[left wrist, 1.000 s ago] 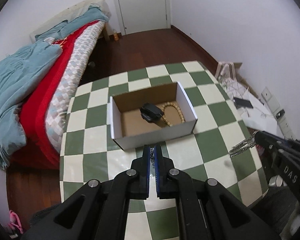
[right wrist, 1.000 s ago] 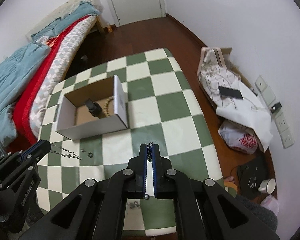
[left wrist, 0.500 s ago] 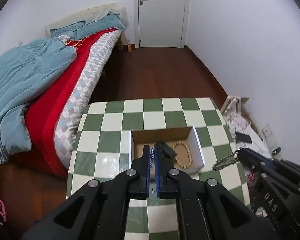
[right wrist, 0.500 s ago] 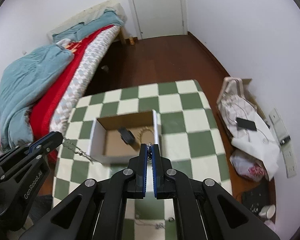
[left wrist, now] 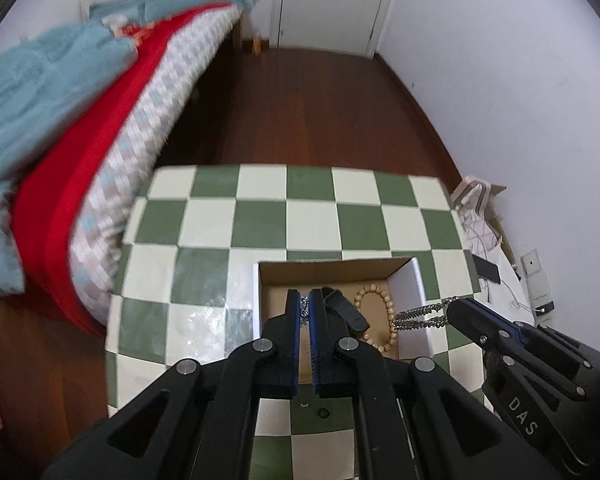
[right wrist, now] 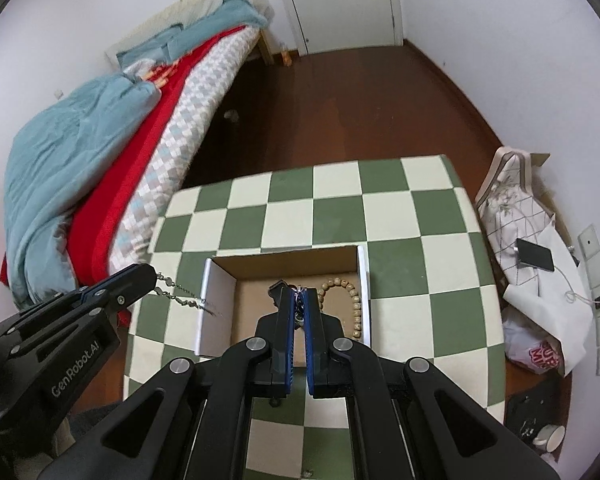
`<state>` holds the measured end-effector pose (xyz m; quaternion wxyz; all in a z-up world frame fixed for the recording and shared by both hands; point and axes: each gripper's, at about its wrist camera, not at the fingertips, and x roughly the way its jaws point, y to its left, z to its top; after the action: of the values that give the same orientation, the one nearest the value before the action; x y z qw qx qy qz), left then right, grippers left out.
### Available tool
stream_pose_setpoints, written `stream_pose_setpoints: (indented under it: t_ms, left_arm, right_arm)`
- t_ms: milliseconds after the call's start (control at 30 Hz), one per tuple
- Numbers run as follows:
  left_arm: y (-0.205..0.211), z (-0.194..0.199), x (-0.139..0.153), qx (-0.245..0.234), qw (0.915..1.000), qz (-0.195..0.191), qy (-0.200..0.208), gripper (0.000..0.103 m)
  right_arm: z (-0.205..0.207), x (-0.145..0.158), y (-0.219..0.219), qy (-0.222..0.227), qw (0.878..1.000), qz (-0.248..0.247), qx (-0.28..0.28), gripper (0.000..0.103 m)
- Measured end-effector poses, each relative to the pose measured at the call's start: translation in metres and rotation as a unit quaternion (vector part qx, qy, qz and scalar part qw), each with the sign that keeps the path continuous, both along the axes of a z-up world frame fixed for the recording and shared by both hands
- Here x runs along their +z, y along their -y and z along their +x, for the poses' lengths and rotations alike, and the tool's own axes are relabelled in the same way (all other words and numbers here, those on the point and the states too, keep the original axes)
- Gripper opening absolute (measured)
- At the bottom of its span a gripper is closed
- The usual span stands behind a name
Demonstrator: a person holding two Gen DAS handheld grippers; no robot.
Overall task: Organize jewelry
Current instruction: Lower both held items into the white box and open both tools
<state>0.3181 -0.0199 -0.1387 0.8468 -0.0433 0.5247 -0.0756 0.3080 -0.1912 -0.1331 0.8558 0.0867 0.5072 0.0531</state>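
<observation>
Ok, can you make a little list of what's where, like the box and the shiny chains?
table: green and white checks
box: open, sitting on the table
inside the box: bead bracelet and a black thing, too hidden to name
left gripper: shut on the thin chain
right gripper: shut on the thick chain
chains in the box yet: no, both are in the air

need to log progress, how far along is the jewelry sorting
Done: a beaded bracelet and a dark item already lie in the cardboard box. In hand: the left tongs and right tongs are each shut on an end of a silver chain, above the box. Left: dropping it in, plus small pieces on the checkered table.
</observation>
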Motion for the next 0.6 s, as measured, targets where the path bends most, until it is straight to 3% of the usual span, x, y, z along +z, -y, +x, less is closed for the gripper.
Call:
stream_pose_setpoints:
  t_ms: [267, 433, 500, 533, 567, 600]
  left_arm:
    - [-0.008, 0.033, -0.035, 0.005, 0.9983, 0.003, -0.057, 0.003]
    - [-0.016, 0.039, -0.037, 0.02, 0.9979, 0.021, -0.058, 0.007]
    - [-0.019, 0.038, -0.036, 0.027, 0.9978, 0.035, -0.05, 0.021]
    - [-0.021, 0.036, -0.035, 0.029, 0.9978, 0.039, -0.046, 0.046]
    - [-0.023, 0.035, -0.034, 0.035, 0.9975, 0.045, -0.041, 0.078]
    - [-0.026, 0.034, -0.033, 0.04, 0.9975, 0.047, -0.036, 0.09]
  right_arm:
    - [0.028, -0.041, 0.002, -0.053, 0.998, 0.014, 0.005, 0.005]
    - [0.041, -0.055, 0.005, -0.083, 0.996, 0.029, 0.0, 0.006]
    - [0.044, -0.059, 0.007, -0.093, 0.995, 0.028, -0.001, 0.006]
    - [0.045, -0.061, 0.008, -0.099, 0.995, 0.025, -0.002, 0.008]
    - [0.045, -0.063, 0.01, -0.104, 0.994, 0.021, -0.005, 0.019]
    - [0.046, -0.062, 0.01, -0.106, 0.994, 0.017, -0.006, 0.038]
